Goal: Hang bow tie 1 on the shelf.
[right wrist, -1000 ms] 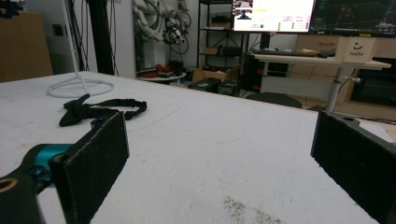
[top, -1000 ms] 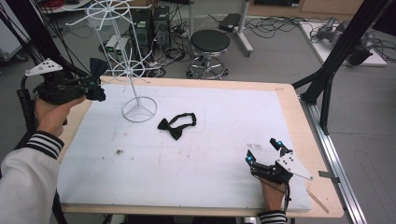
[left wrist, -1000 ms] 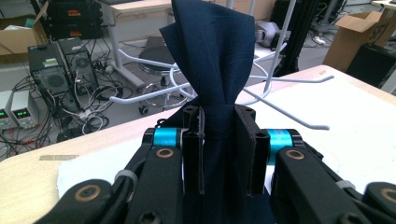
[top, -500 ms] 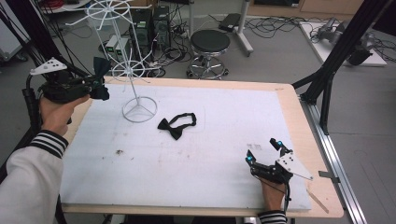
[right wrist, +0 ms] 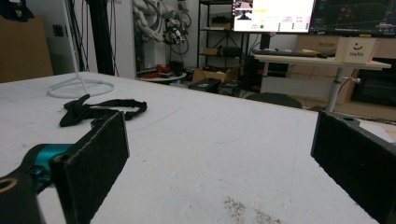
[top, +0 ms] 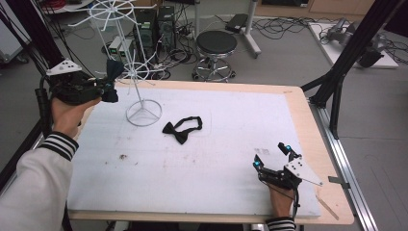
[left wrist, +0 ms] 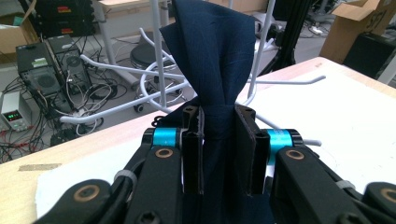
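My left gripper is raised at the table's far left, shut on a dark navy bow tie. In the left gripper view the pads pinch the navy bow tie at its middle, and the cloth stands up between them, close in front of the white wire stand. The stand's ring base rests on the white mat just right of that gripper. A black bow tie lies flat mid-table, and it lies beyond the right jaws as a black bow tie. My right gripper rests open at the front right, nothing between its jaws.
The white mat covers a wooden table with a bare strip along its right edge. Behind the table stand a black stool and computer boxes amid cables. Black frame legs rise at the right.
My left gripper has edged a little to the right, toward the wire stand, with the navy bow tie still in it. The right gripper has stayed put.
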`<state>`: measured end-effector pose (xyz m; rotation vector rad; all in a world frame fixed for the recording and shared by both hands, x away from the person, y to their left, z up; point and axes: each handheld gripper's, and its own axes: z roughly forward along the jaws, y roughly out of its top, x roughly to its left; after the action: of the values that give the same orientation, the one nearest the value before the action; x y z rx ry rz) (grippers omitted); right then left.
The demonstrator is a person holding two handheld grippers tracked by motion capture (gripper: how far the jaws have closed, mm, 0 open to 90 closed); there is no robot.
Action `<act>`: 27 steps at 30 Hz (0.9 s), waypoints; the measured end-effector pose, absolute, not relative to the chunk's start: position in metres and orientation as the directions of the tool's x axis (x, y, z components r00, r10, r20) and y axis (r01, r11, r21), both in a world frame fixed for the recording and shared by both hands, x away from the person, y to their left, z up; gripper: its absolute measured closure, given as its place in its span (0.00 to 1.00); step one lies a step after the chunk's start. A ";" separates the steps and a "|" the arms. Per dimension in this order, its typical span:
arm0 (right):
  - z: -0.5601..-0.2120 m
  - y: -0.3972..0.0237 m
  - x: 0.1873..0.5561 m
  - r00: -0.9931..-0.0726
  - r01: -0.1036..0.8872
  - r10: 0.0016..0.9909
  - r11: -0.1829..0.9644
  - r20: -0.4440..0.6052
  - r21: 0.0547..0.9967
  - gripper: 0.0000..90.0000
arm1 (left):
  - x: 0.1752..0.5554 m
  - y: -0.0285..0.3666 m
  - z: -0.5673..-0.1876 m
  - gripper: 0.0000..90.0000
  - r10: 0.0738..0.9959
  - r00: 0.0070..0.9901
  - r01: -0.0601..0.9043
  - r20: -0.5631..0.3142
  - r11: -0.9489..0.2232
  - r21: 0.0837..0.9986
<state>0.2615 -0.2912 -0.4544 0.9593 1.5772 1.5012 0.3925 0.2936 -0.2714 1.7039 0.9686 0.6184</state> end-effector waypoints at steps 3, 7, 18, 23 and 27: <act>-0.454 -0.291 0.262 -0.444 0.024 0.896 0.035 -0.021 0.999 0.04 | 0.394 0.292 -0.272 0.82 0.837 0.545 0.307 -0.045 -0.149 0.940; -0.454 -0.291 0.262 -0.444 0.024 0.896 0.034 -0.020 0.999 0.04 | 0.395 0.291 -0.272 0.82 0.840 0.541 0.312 -0.045 -0.151 0.938; -0.454 -0.291 0.262 -0.444 0.024 0.896 0.034 -0.020 0.999 0.04 | 0.394 0.291 -0.272 0.47 0.828 0.557 0.326 -0.066 -0.145 0.934; -0.454 -0.291 0.262 -0.444 0.032 0.896 0.031 -0.014 0.999 0.04 | 0.388 0.294 -0.267 0.27 0.817 0.574 0.284 -0.054 -0.136 0.949; -0.454 -0.291 0.262 -0.442 0.028 0.897 0.036 -0.020 0.999 0.04 | 0.381 0.296 -0.266 0.18 0.810 0.585 0.253 -0.047 -0.127 0.959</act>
<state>0.2617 -0.2910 -0.4544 0.9619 1.5794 1.4979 0.3809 0.2964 -0.2655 1.6754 0.8939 0.6091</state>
